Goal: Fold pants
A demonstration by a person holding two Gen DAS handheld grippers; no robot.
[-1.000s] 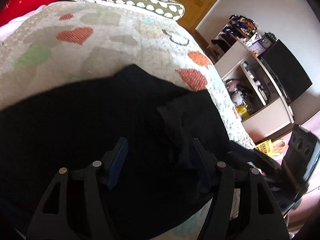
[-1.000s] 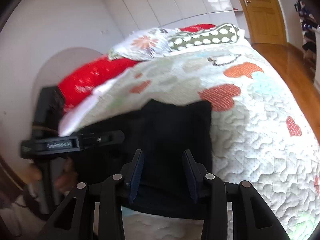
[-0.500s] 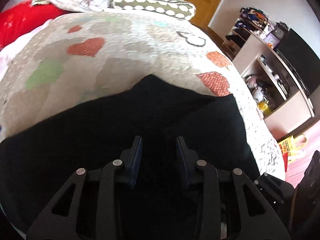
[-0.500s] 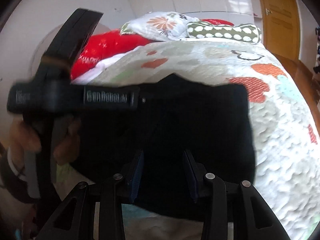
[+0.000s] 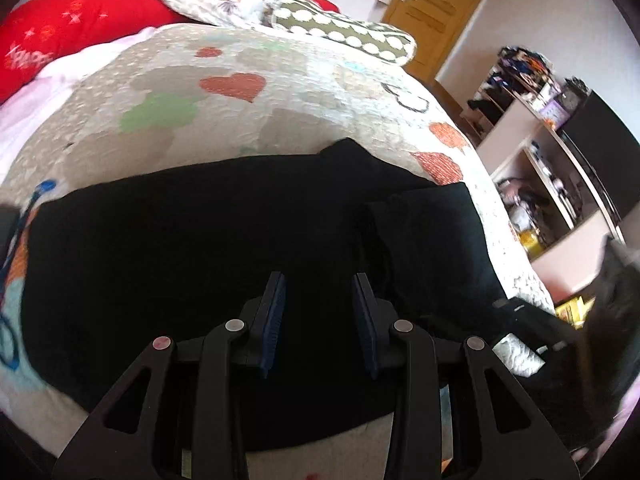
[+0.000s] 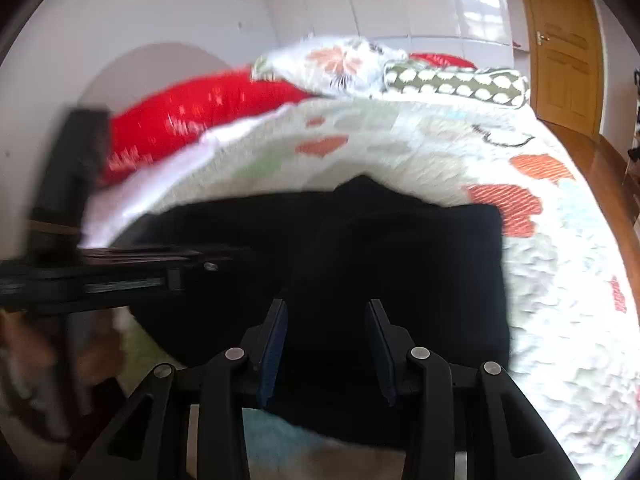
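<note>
The black pants (image 5: 208, 256) lie on the bed (image 5: 280, 120), spread across the heart-print quilt near its front edge, and to my eye they are already doubled over: along their right side a second layer (image 5: 424, 236) sits on top with a straight edge. In the right wrist view they read as one compact dark block (image 6: 400, 264) with a squared corner toward the quilt.

My left claw (image 5: 319, 320) hovers over the middle of the cloth, its pads part way apart after closing in from a wider spread, with only dark fabric showing in the gap; I cannot see them pinching any of it. My right claw (image 6: 327, 346) hangs the same way over the near edge, half spread and not visibly gripping.

I judge at least one fold made. What is left is probably one more fold and smoothing.
</note>
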